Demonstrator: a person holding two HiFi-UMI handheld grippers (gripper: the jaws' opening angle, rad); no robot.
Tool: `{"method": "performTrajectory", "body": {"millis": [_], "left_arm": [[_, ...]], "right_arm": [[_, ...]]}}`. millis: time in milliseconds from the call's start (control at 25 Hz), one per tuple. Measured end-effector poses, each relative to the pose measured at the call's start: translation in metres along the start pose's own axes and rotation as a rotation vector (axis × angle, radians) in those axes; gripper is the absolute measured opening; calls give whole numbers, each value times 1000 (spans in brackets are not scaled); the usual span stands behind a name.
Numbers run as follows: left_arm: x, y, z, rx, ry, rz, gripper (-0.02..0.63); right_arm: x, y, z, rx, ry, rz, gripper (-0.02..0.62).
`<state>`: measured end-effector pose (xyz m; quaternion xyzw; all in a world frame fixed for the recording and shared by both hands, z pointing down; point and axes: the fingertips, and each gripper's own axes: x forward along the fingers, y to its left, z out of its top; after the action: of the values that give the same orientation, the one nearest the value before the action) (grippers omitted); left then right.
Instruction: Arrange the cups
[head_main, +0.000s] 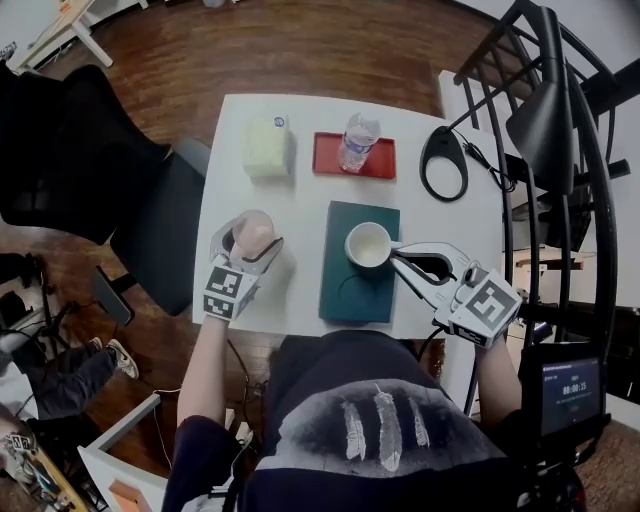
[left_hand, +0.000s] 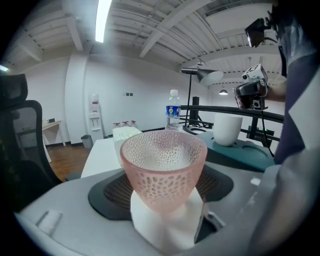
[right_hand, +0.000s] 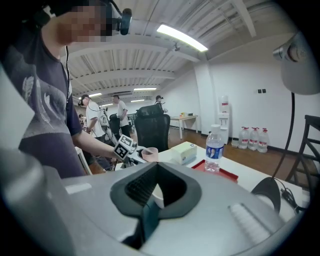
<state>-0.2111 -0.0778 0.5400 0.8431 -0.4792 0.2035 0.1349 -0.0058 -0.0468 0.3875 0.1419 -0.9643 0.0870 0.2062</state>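
Bright, even room; ceiling strip lights (left_hand: 102, 20) glare above me, soft shadows on my surface (head_main: 300, 215). Fisheye bending, black corners, near foreground soft.

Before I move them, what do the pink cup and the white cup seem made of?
Pink cup: translucent, dimpled all over, likely plastic or pressed glass. White cup: opaque, smooth, faint sheen; probably ceramic, possibly plastic.
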Motion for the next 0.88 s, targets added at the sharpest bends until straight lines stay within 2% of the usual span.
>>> {"method": "performTrajectory", "body": {"millis": [280, 560, 760, 880], "left_arm": [[-28, -37, 59, 99, -73, -135, 365], [-52, -108, 110, 210, -145, -309, 365], [-61, -167, 109, 243, -126, -463, 367], [-53, -199, 97, 299, -91, -541, 367]], "right_arm": [[-12, -5, 2, 23, -48, -31, 3], [-38, -7, -9, 67, -92, -94, 3], [-57, 12, -7, 71, -108, -130, 3], [-67, 18, -8, 81, -124, -145, 3]]}}
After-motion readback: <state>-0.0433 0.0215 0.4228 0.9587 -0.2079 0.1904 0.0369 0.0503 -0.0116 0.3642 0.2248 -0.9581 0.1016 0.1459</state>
